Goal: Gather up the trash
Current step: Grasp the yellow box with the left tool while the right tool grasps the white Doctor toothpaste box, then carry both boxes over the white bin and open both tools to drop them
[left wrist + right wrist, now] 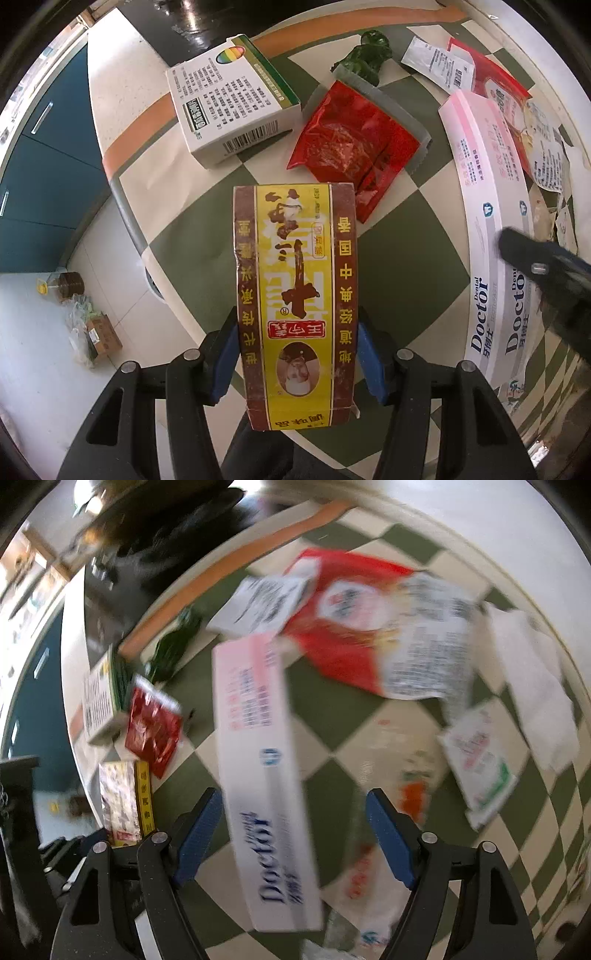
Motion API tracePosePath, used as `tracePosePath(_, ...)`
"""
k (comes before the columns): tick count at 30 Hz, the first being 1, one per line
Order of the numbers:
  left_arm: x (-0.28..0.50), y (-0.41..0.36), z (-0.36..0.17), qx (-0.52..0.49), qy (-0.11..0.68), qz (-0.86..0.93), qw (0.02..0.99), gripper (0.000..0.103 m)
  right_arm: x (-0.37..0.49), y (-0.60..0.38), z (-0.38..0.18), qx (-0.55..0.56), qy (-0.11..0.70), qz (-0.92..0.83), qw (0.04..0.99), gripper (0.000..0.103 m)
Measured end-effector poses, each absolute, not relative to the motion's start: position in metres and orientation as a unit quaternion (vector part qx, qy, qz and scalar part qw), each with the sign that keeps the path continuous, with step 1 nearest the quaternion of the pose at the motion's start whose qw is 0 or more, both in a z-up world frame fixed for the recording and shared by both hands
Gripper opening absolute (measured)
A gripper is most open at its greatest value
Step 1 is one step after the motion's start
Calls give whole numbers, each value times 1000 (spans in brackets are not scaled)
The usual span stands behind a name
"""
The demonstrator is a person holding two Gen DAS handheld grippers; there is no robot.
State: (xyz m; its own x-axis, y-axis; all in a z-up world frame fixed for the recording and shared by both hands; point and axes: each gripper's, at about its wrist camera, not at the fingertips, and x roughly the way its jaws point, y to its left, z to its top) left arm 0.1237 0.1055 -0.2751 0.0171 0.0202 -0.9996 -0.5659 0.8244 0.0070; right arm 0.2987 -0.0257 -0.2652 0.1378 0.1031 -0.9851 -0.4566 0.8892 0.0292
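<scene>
The table [417,236], covered in a green and cream checked cloth, carries everything, and places here are given from the long toothpaste box [491,236] lying on it. That box, pink at its far end and printed "Doctor" at its near end, runs lengthwise toward the right wrist camera and lies between the blue pads of the right gripper [293,834], whose jaws stand wide apart and touch neither side of it. Beyond the far end of the toothpaste box lies a large red and white bag [354,627], partly under a white printed sachet [439,62]. To the left of the toothpaste box, the left gripper [295,350] is clamped on a yellow and brown carton [293,295], its blue pads pressing both long sides near the carton's near end. Farther left and farther back sits a white box with a green edge [229,99]. Between that white box and the toothpaste box lies a red foil packet [351,147], with a crumpled green wrapper [369,55] just behind it. To the right of the toothpaste box lie a white tissue [532,686] and a white and green packet [480,764]; the right wrist view is blurred, so their print cannot be read.
</scene>
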Motion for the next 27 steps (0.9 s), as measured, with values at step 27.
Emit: tracePosePath(27,27,214,-154,-147,487,330,795,54,182,101,-150,-127,548,302,770,48)
